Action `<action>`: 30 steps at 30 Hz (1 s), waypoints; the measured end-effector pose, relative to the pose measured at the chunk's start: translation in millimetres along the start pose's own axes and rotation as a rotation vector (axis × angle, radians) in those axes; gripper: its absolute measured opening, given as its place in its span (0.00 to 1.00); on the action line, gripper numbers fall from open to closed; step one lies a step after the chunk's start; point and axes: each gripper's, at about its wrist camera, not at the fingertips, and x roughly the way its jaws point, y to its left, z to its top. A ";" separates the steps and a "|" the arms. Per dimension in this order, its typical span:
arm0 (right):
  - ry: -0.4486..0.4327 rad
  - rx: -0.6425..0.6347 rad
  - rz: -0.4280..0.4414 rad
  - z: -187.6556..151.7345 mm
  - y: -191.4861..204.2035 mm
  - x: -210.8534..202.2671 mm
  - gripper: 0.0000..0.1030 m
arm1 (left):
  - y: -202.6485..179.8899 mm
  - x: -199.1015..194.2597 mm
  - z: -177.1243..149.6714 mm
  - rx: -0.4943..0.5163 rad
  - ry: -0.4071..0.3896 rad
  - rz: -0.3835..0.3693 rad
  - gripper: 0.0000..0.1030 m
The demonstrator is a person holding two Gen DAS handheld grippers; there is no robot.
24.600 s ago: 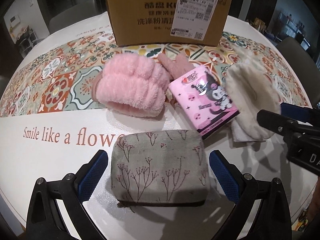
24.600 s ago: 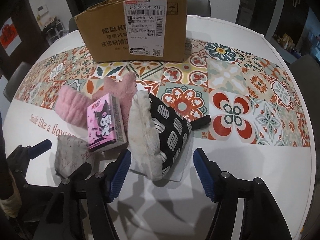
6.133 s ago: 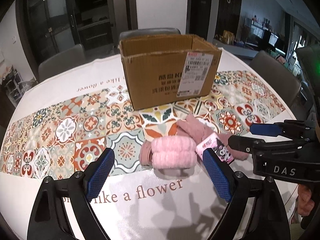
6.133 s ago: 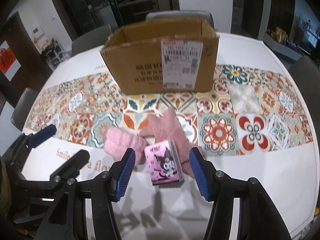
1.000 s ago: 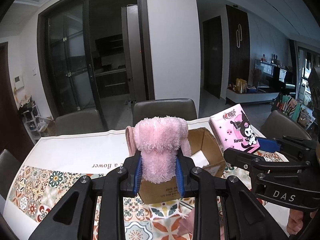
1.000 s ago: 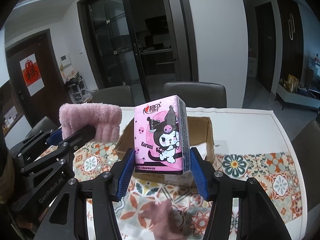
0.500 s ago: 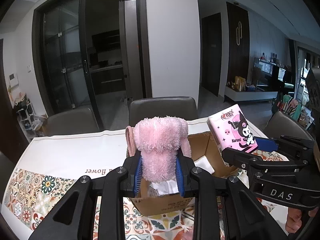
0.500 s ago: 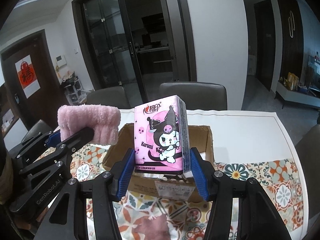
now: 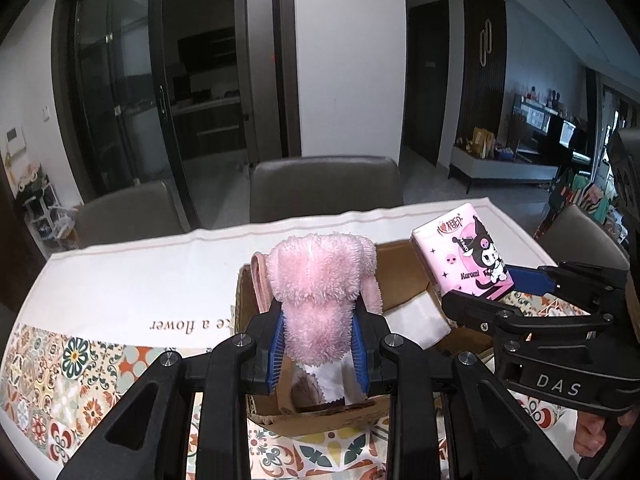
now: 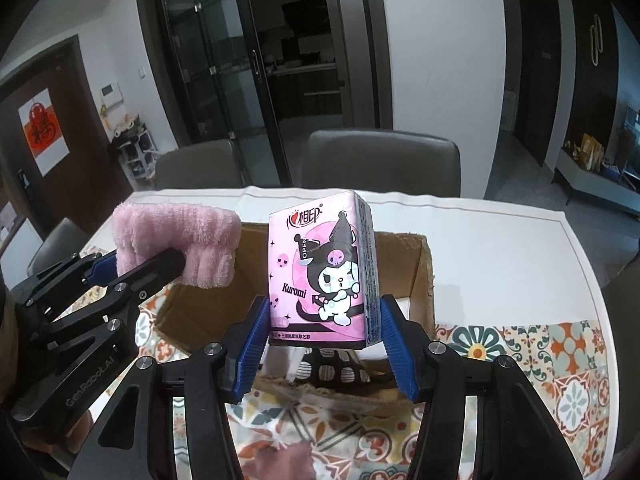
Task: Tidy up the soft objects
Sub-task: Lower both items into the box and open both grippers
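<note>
Dining room, tiled-pattern tablecloth [image 10: 520,344]. Open cardboard box [image 10: 420,276] at 12 o'clock. Left gripper [image 9: 318,346] clamped on pink fluffy headband [image 9: 320,288], above box. Right gripper [image 10: 324,344] clamped on Kuromi tissue pack [image 10: 322,268], upright over box.

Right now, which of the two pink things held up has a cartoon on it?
The pink tissue pack in the right tongs, printed with Kuromi. The pink fluffy headband in the left tongs is plain plush.
</note>
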 end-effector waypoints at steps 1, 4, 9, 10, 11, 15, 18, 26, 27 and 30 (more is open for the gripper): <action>0.008 0.000 0.001 0.2 -1.0 3.9 0.54 | -0.5 3.0 -1.0 0.001 0.008 0.000 0.28; 0.027 -0.004 0.000 0.0 -3.7 14.9 0.54 | -1.1 13.1 -3.9 0.003 0.032 -0.003 0.28; 0.060 -0.010 0.002 0.0 -7.5 31.4 0.54 | -1.8 27.3 -9.1 0.006 0.071 -0.006 0.28; 0.066 -0.009 0.003 -0.7 -8.5 34.2 0.55 | -2.6 29.4 -10.2 0.006 0.079 -0.004 0.29; 0.074 -0.008 0.005 -0.9 -9.6 37.6 0.55 | -3.0 31.8 -10.8 0.006 0.087 -0.002 0.31; 0.095 -0.011 0.006 -3.9 -11.6 46.7 0.56 | -3.7 37.3 -13.1 0.007 0.109 -0.006 0.45; 0.109 -0.015 0.006 -5.2 -11.7 50.3 0.58 | -3.8 36.9 -14.3 0.009 0.111 -0.003 0.49; 0.103 0.003 -0.016 -4.4 -15.2 42.6 0.60 | -1.2 22.5 -17.8 0.006 0.095 0.021 0.56; 0.102 0.004 -0.017 -3.8 -14.7 41.0 0.60 | -0.8 18.4 -18.1 0.003 0.086 0.024 0.56; 0.091 0.007 -0.011 -6.3 -12.1 32.6 0.60 | 0.8 3.2 -19.9 -0.003 0.059 0.029 0.58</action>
